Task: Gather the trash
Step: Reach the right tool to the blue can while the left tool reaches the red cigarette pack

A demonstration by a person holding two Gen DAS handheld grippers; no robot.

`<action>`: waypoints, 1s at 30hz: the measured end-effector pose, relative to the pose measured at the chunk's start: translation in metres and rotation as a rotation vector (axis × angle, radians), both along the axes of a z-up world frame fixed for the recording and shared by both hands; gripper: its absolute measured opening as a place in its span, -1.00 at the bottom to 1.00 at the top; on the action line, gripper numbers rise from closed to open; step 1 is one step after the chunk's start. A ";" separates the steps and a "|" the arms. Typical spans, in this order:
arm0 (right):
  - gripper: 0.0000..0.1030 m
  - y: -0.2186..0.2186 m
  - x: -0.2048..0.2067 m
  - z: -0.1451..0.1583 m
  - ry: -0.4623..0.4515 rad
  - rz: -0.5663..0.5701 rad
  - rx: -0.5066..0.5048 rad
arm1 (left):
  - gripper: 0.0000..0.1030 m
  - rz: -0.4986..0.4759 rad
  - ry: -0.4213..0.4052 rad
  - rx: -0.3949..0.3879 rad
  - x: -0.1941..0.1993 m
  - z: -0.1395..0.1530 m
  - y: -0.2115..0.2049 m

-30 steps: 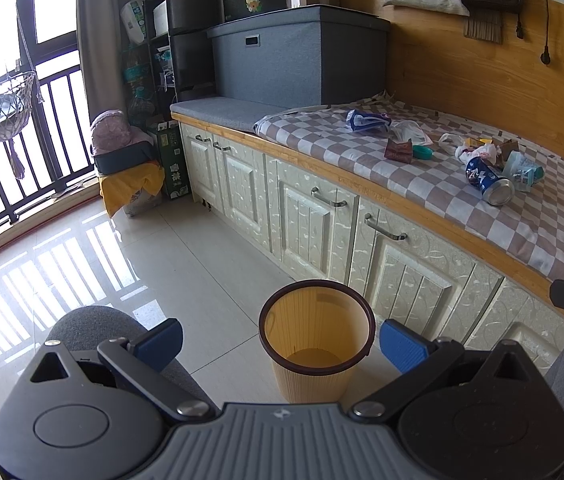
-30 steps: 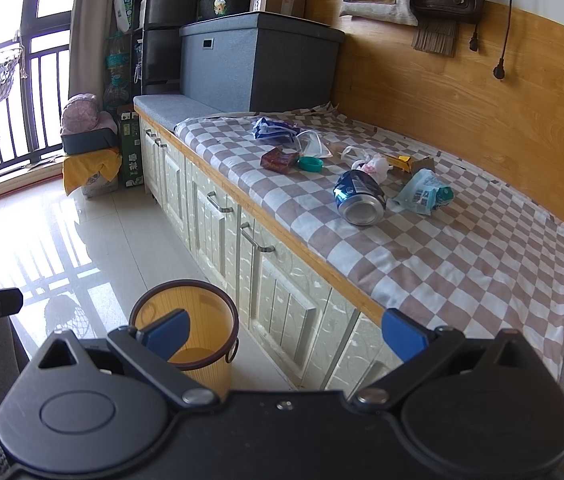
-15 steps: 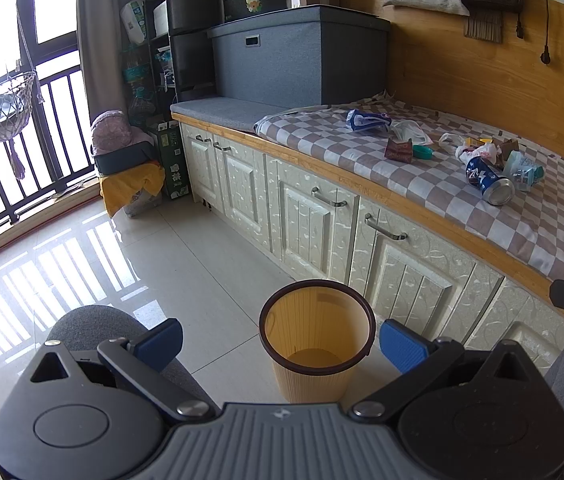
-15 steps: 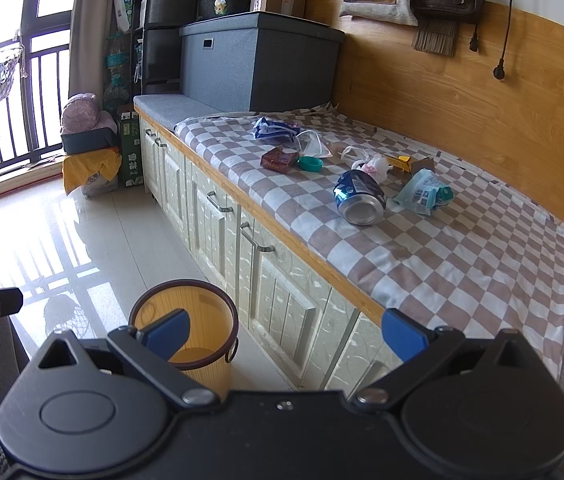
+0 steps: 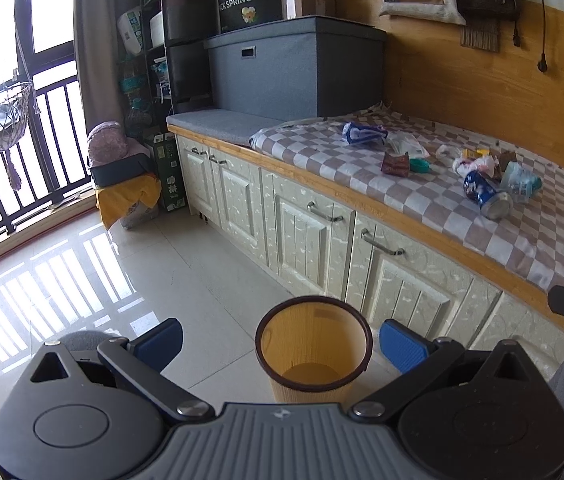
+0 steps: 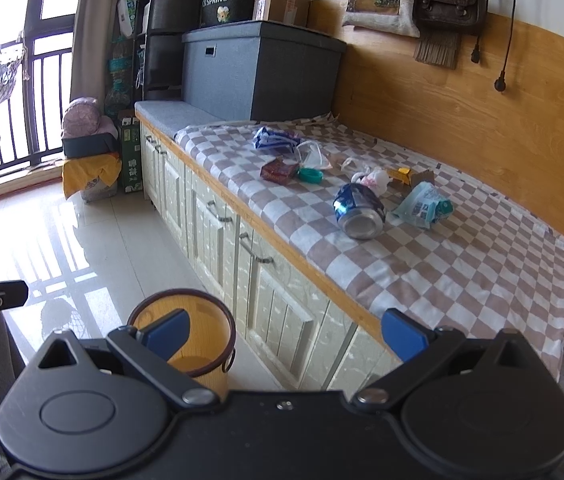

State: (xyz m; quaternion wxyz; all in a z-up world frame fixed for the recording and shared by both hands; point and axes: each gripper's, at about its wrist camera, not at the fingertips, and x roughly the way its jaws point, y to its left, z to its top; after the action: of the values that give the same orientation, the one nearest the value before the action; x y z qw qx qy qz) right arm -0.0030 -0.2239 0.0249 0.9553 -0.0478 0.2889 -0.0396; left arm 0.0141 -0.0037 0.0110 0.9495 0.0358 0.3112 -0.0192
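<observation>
Trash lies on the checked cloth of the bench: a crushed blue can, a pale green wrapper, a red packet, a teal lid, a blue-white bag, clear plastic and a yellow carton. A yellow bin with a dark rim stands empty on the floor by the cabinets. My left gripper is open, held over the bin. My right gripper is open too, short of the bench edge, empty.
Cream cabinet doors run under the bench. A large grey storage box sits at the bench's far end with boxes on top. A black tray on a yellow-draped stool stands near the balcony railing. Glossy tiled floor spreads left.
</observation>
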 end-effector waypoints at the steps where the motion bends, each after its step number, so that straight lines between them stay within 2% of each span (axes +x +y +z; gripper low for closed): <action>1: 1.00 -0.001 0.002 0.002 -0.008 -0.001 -0.001 | 1.00 0.006 -0.005 -0.009 0.006 0.000 -0.002; 11: 1.00 -0.024 0.052 0.029 -0.130 -0.062 -0.022 | 1.00 0.019 -0.122 -0.018 0.067 0.025 -0.018; 17: 1.00 -0.042 0.091 0.042 -0.190 -0.106 -0.036 | 1.00 -0.013 -0.142 -0.015 0.109 0.031 -0.038; 23: 1.00 -0.056 0.146 0.041 -0.189 -0.111 -0.057 | 1.00 -0.046 -0.139 -0.017 0.148 0.027 -0.058; 30: 1.00 -0.072 0.223 0.017 -0.140 -0.161 -0.041 | 1.00 -0.068 -0.130 0.034 0.192 0.016 -0.080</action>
State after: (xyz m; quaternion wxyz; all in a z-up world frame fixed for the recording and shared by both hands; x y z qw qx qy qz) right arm 0.2203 -0.2954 0.0419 0.9657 -0.0414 0.2236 -0.1252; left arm 0.2063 -0.0836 0.0265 0.9657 0.0638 0.2479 -0.0439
